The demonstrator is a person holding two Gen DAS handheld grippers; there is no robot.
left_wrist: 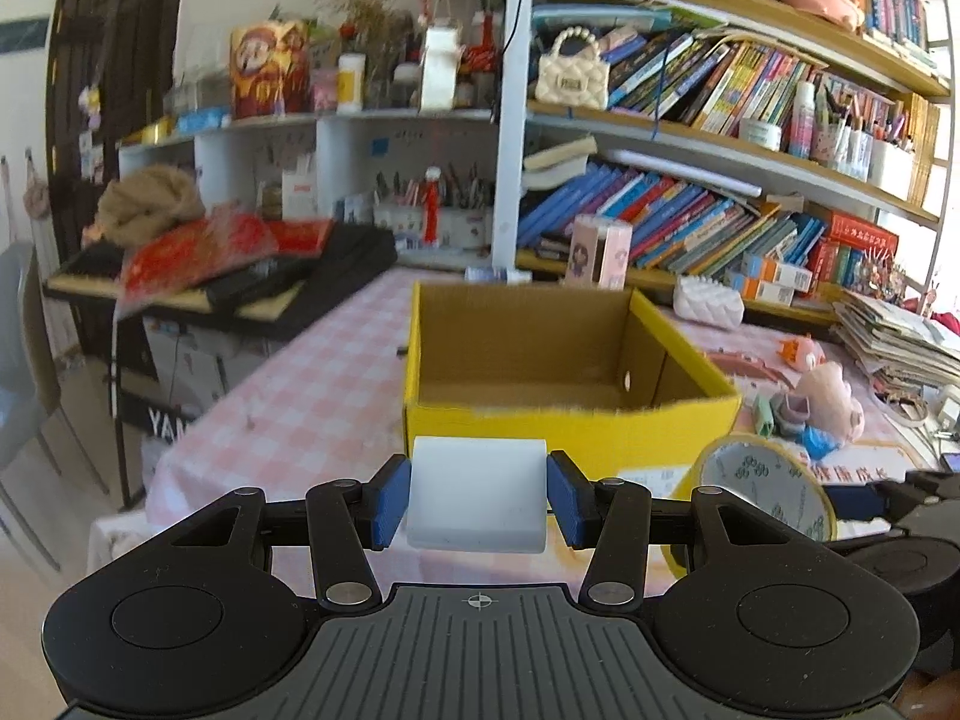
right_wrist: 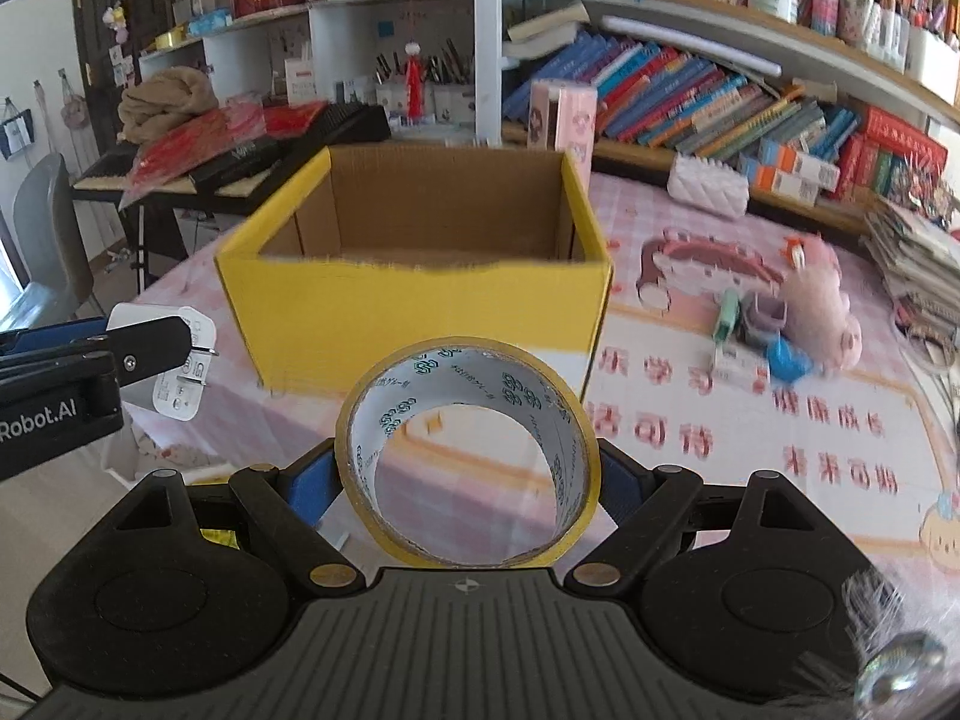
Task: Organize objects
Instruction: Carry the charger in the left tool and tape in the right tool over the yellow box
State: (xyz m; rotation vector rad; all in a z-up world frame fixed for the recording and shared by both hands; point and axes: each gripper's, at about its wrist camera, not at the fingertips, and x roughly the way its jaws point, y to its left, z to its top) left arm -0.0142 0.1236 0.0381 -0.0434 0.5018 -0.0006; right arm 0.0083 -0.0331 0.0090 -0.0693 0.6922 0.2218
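My left gripper (left_wrist: 478, 495) is shut on a white plug adapter (left_wrist: 477, 495), held above the table just in front of the open yellow cardboard box (left_wrist: 570, 435). The adapter also shows in the right wrist view (right_wrist: 180, 384), with its prongs visible. My right gripper (right_wrist: 468, 474) is shut on a yellow tape roll (right_wrist: 468, 456), held upright in front of the box (right_wrist: 414, 318). The roll also shows at the right of the left wrist view (left_wrist: 759, 489). The box looks empty inside.
A pink checked tablecloth (right_wrist: 750, 450) covers the table. A pink plush toy (right_wrist: 819, 306), small purple and blue items (right_wrist: 765, 330) and a white quilted pouch (right_wrist: 708, 186) lie right of the box. Bookshelves (left_wrist: 720, 120) stand behind. A keyboard stand with clutter (left_wrist: 210, 264) is at the left.
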